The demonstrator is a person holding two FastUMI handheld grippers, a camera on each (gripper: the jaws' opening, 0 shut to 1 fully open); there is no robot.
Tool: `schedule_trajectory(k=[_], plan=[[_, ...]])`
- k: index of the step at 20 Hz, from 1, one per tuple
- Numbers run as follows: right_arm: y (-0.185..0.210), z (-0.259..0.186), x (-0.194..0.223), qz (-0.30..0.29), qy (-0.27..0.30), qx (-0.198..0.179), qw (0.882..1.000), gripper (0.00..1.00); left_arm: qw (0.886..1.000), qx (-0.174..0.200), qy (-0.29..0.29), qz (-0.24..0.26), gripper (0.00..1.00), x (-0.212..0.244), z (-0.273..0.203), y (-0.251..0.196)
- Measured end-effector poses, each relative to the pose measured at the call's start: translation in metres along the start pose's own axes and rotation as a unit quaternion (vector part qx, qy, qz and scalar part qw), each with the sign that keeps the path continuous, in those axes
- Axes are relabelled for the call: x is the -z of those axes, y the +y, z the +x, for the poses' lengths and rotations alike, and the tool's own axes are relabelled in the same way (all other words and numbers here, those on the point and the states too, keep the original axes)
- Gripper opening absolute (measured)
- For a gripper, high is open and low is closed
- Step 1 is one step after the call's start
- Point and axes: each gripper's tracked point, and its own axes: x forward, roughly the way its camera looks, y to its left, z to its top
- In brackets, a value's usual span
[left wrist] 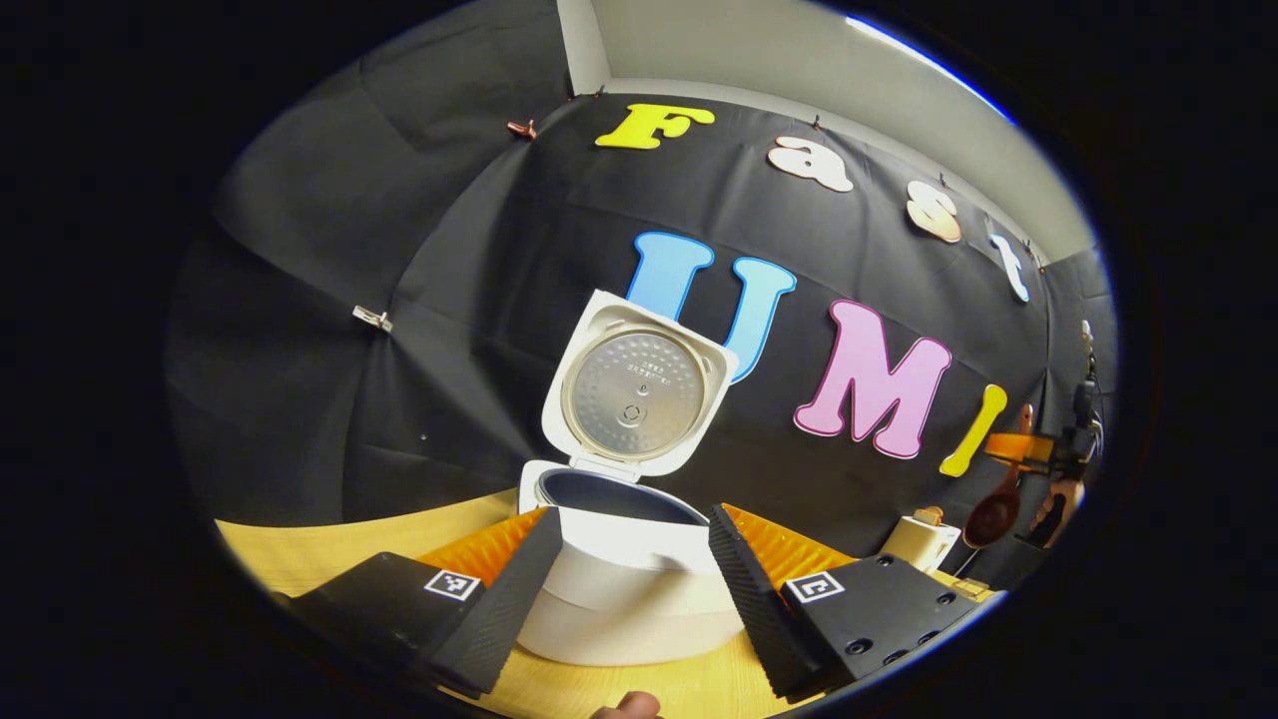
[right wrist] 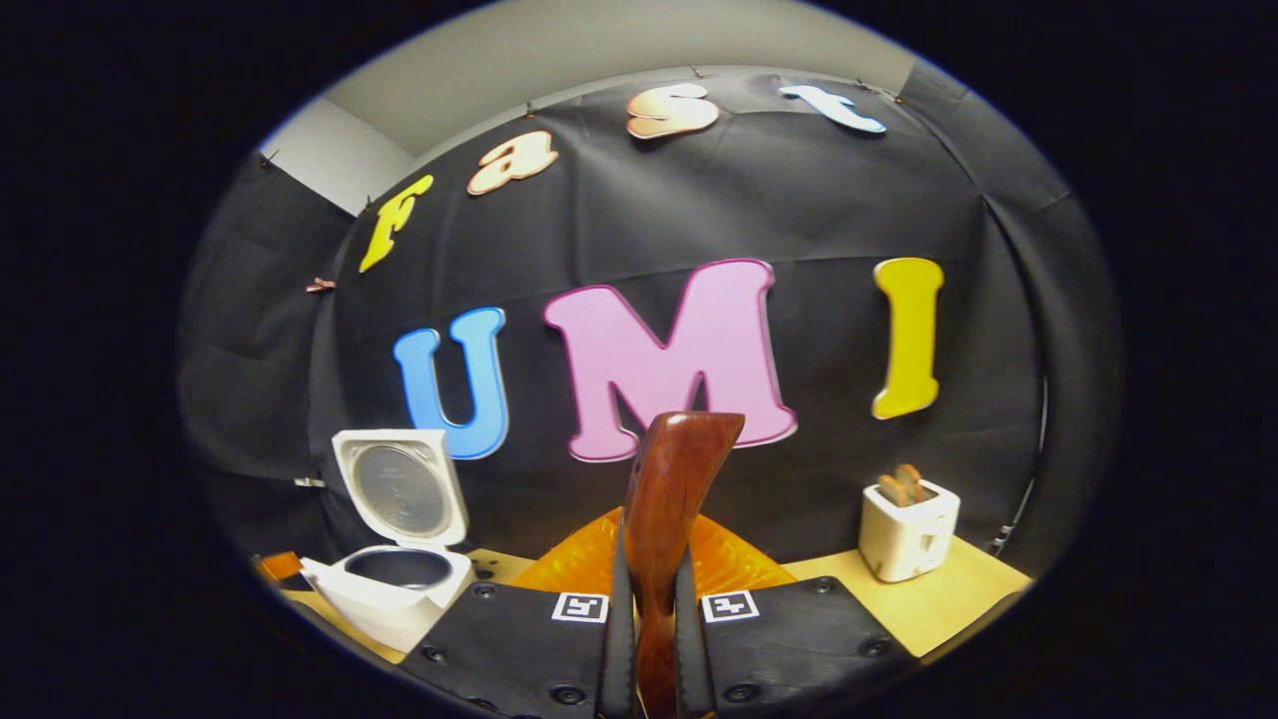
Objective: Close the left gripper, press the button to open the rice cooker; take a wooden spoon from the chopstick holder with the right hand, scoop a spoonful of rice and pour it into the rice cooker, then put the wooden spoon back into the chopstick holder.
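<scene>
Wooden spoon (right wrist: 667, 519) sits clamped between the right gripper (right wrist: 649, 639) fingers, both pressing on it; long axis runs up and away from the camera, far end tilting slightly right. Which end is the bowl can't be told in the right gripper view; the lower part is cut off at the frame bottom. In the left gripper view the same spoon (left wrist: 998, 504) shows far right of the rice cooker (left wrist: 624, 559), small and blurred, bowl hanging down, w/ the right gripper (left wrist: 1063, 469) beside it hard to make out.

Rice cooker: lid (left wrist: 639, 389) stands open, upright, inner plate facing the camera; dark inner pot visible, contents can't be told. Cooker rests on the wood table (left wrist: 329, 549), just beyond the left gripper (left wrist: 629, 559), whose fingers are spread wide w/ nothing between them, straddling the cooker's front w/o clear contact.

Right of the cooker, well apart: white chopstick holder (right wrist: 907, 529) on the table, two wooden tips poking out the top. In the right gripper view the cooker (right wrist: 394, 584) sits lower left, partly cut off.
</scene>
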Motion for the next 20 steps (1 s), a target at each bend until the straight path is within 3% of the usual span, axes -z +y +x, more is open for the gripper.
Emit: schedule_trajectory(k=[7, 10, 11, 13, 20], plan=[[-0.104, -0.029, 0.037, -0.046, 0.017, 0.078, 0.996, 0.19, 1.000, 0.024, 0.001, 0.003, 0.95, 0.002, 0.000, -0.025], [-0.122, -0.030, 0.057, -0.054, 0.029, 0.089, 0.994, 0.19, 1.000, 0.026, 0.004, 0.016, 0.95, 0.004, -0.001, -0.031], [-0.126, -0.029, 0.066, -0.058, 0.034, 0.091, 0.994, 0.19, 0.999, 0.026, 0.002, 0.019, 0.90, 0.003, -0.001, -0.032], [-0.131, -0.027, 0.080, -0.056, 0.050, 0.092, 0.993, 0.19, 0.999, 0.025, 0.000, 0.020, 0.95, 0.002, -0.002, -0.032], [-0.143, -0.039, 0.131, -0.052, 0.093, 0.092, 0.990, 0.19, 1.000, 0.019, 0.004, 0.021, 0.95, 0.006, 0.001, -0.031]])
